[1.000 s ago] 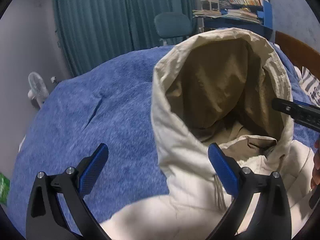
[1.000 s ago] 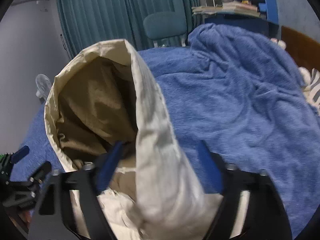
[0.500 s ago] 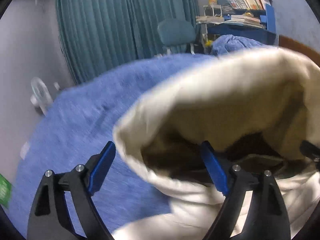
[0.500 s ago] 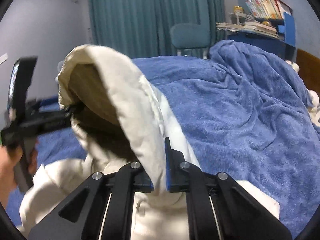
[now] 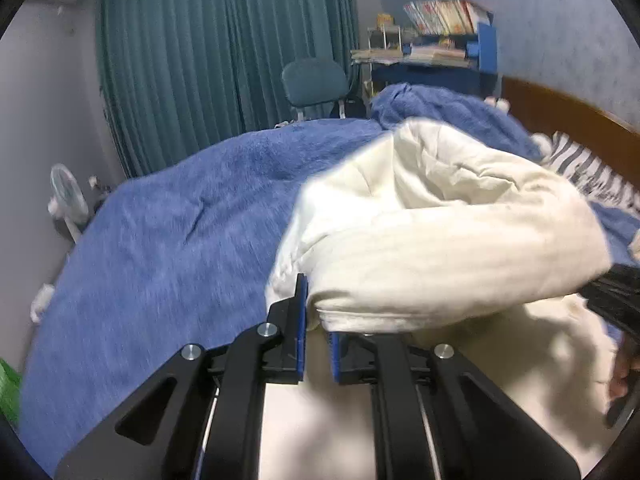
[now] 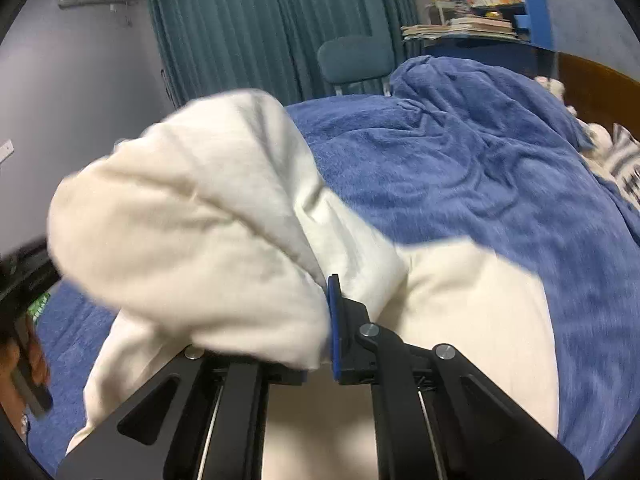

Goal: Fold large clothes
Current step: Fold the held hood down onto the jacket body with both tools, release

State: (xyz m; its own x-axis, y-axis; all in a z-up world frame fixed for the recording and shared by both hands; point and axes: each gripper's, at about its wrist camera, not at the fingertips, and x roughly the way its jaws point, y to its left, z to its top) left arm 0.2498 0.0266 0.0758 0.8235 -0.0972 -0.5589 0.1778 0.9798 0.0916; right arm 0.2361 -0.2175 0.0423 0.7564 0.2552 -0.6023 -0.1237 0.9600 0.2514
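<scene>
A cream hoodie (image 5: pixel 440 240) lies on a blue blanket (image 5: pixel 180 240) covering a bed. Its hood is tipped forward over the body (image 6: pixel 460 320) and hangs between both grippers. My left gripper (image 5: pixel 317 320) is closing tight on the hood's left edge, with its blue pads pressing the cloth. My right gripper (image 6: pixel 320 320) is shut on the hood's right edge (image 6: pixel 180 220), and the cloth drapes over its left finger. Each view catches the other gripper, blurred, at its edge: the right gripper (image 5: pixel 616 296) and the left gripper (image 6: pixel 24 272), this one held by a hand (image 6: pixel 24 356).
A teal chair (image 5: pixel 316 80) and teal curtains (image 5: pixel 220 60) stand beyond the bed. A blue shelf with books (image 5: pixel 440 36) is at the back right, next to a wooden headboard (image 5: pixel 568 120) and a striped pillow (image 5: pixel 592 168). A white fan (image 5: pixel 68 196) stands on the floor at left.
Both grippers closed on the hood's edges, the right one first. They pulled the upright, open hood forward and down, so its tan lining no longer shows.
</scene>
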